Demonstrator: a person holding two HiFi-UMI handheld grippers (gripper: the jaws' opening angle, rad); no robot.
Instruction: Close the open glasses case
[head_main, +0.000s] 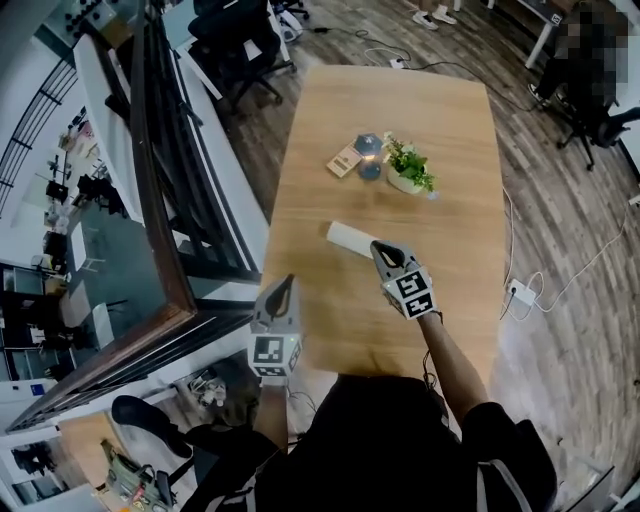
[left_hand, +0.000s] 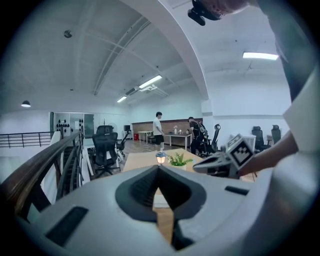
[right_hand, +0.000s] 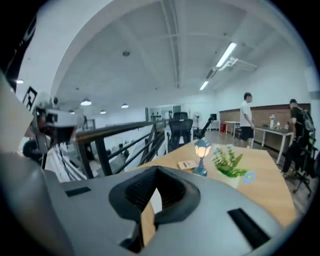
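The white glasses case (head_main: 349, 238) lies flat mid-table, a little toward the left edge, and it looks like one closed oblong. The right gripper (head_main: 386, 250) hangs just beside its near end, jaws pressed together on nothing. The left gripper (head_main: 288, 283), jaws also together and empty, sits at the table's (head_main: 340, 330) left edge. Toward the far end stand a little lamp (head_main: 368, 152) and a potted plant (head_main: 408, 168).

Right gripper (right_hand: 156, 172) jaws together, nothing held, white case (right_hand: 156, 199) glimpsed below them, card (right_hand: 187, 164) towards desk's (right_hand: 265, 190) left edge, lamp (right_hand: 201, 156) just beside it, plant (right_hand: 227, 161) right of lamp, railing (right_hand: 120, 137) off desk's left.
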